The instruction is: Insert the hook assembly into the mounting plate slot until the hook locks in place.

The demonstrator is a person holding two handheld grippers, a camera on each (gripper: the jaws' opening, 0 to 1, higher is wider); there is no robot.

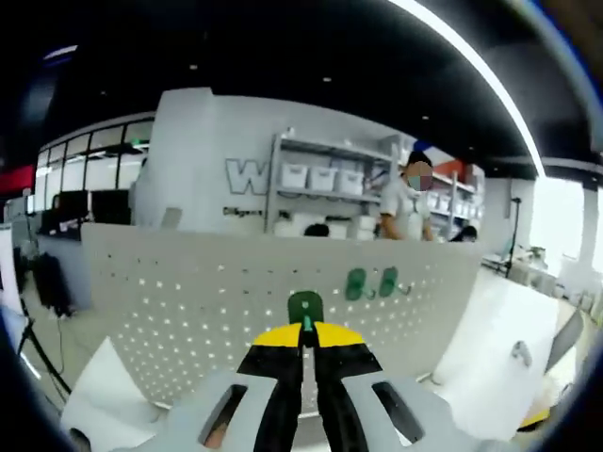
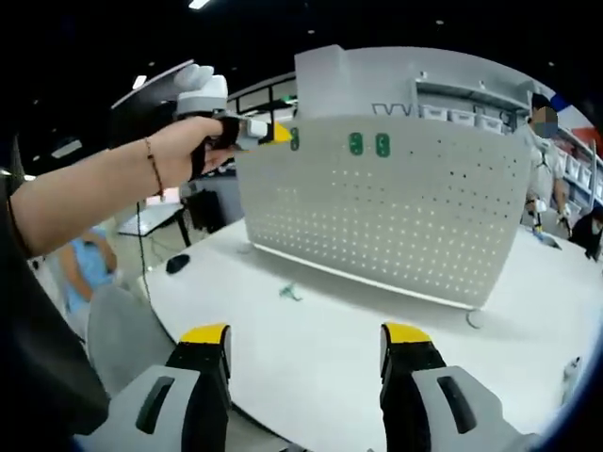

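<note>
Left gripper view looks straight along the left gripper (image 1: 307, 341), whose yellow-tipped jaws are pressed together on a green hook (image 1: 305, 308), pinching it by its lower part just in front of the white pegboard (image 1: 207, 292). The hook's top sits against the board's perforated face, near the upper edge; whether it has entered a hole cannot be told. Two more green hooks (image 1: 370, 282) already hang on the board, up and to the right of the held one. Behind the board stand shelves (image 1: 325, 179) with white bins, and a person (image 1: 405, 202) beside them. Right gripper view shows the right gripper (image 2: 304, 350) low over the white bench (image 2: 311, 358), its jaws spread wide with nothing between them. Beyond it the board stands upright on the bench, and a hand (image 2: 179, 146) holds the other gripper up at the board's top left corner. A small green part (image 2: 290, 293) lies on the bench in front of the board.
</note>
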